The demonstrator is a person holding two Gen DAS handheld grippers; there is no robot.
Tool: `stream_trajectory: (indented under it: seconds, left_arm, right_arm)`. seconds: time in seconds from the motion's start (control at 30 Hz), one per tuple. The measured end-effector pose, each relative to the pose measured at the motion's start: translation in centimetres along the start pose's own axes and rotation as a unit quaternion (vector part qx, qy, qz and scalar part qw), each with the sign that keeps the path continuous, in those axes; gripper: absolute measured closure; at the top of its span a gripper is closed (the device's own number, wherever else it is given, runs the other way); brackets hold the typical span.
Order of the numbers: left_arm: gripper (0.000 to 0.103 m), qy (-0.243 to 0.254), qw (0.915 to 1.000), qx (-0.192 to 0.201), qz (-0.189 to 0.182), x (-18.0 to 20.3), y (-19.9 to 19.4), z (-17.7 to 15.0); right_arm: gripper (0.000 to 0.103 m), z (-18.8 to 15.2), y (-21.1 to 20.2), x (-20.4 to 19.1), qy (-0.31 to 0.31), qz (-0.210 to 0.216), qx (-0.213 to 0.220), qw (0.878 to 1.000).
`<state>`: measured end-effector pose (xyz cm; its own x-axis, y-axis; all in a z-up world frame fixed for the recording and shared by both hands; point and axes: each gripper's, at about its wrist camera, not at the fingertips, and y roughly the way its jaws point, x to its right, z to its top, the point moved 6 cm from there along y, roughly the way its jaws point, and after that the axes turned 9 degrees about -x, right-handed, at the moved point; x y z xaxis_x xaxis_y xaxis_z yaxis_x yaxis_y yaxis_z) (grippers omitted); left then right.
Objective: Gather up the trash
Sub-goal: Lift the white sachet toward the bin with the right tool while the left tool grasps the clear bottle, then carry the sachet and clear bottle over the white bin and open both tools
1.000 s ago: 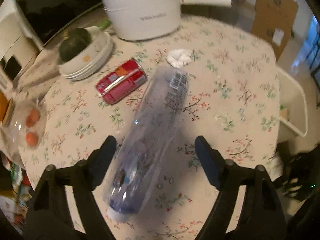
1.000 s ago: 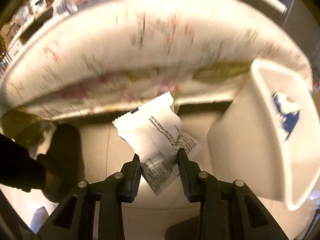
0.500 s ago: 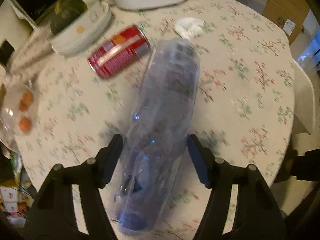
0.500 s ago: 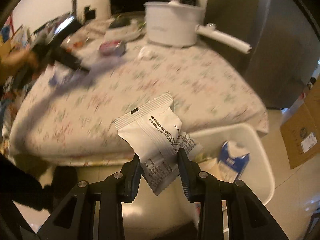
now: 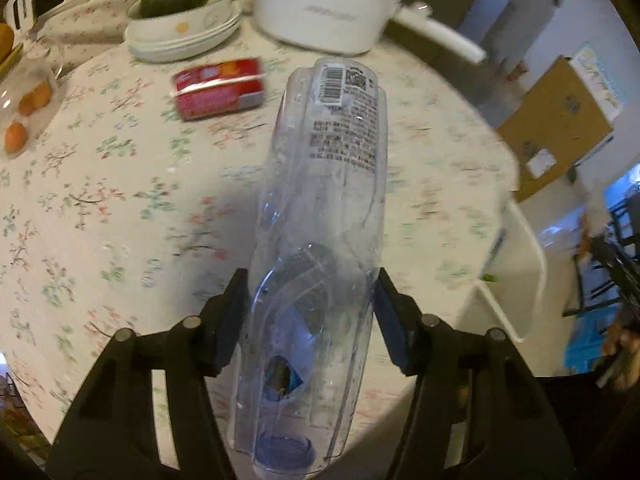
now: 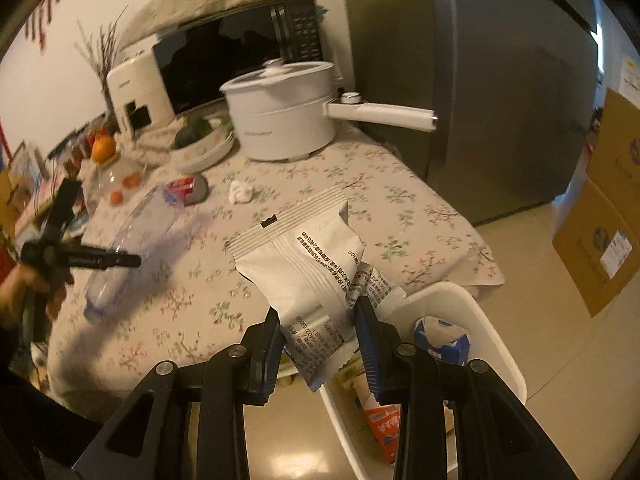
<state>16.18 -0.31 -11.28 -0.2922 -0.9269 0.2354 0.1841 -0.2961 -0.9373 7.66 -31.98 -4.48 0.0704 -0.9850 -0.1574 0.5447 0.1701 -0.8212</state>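
Note:
A clear, flattened plastic bottle (image 5: 324,208) stands between the pads of my left gripper (image 5: 310,312), whose jaws are closing and press its sides near the blue cap end. In the right wrist view the bottle (image 6: 136,236) hangs tilted above the floral tablecloth, with the left gripper (image 6: 120,259) on it. A red can (image 5: 220,88) and a crumpled white tissue (image 6: 240,192) lie on the table. My right gripper (image 6: 318,324) is shut on a white snack wrapper (image 6: 308,264), close above the white bin (image 6: 492,328) beside the table.
The bin holds a blue-white carton (image 6: 440,340) and other packaging. A white pot (image 6: 280,120) with a long handle, stacked bowls with a dark squash (image 5: 184,16) and a microwave stand at the table's back. Cardboard boxes (image 6: 600,240) sit on the floor at right.
The left jaws narrowed from wide apart onto the bottle, which now sits tilted off the cloth. The right gripper rose from below the table's edge to above the bin, wrapper still held.

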Motion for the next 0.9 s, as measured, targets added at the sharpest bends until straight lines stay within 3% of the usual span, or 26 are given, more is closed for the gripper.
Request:
stream_trajectory:
  seconds: [0.33,0.6,0.7,0.8,0.9]
  left_arm:
    - [0.041,0.063,0.9939,0.033,-0.084,11.2,-1.4,-0.9]
    - [0.041,0.086,0.9882,0.043,-0.120,15.8,-0.1,0.8]
    - [0.040,0.087,0.9866,0.045,-0.131,17.3,0.4,1.3]
    - [0.039,0.096,0.9843,0.051,-0.139,19.5,0.7,1.5]
    - [0.039,0.103,0.9810,0.063,-0.152,21.8,1.5,2.0]
  right_arm:
    - [0.067,-2.7,1.2,5.1,0.080,0.011,-0.050,0.995]
    - [0.066,-5.6,3.5,8.8,0.138,0.007,-0.093,0.986]
    - [0.063,-5.9,3.8,9.5,0.149,0.005,-0.102,0.983]
    - [0.046,-5.9,3.4,10.3,0.168,0.009,-0.096,0.981]
    - [0.042,-5.7,2.7,10.8,0.173,0.008,-0.087,0.981]
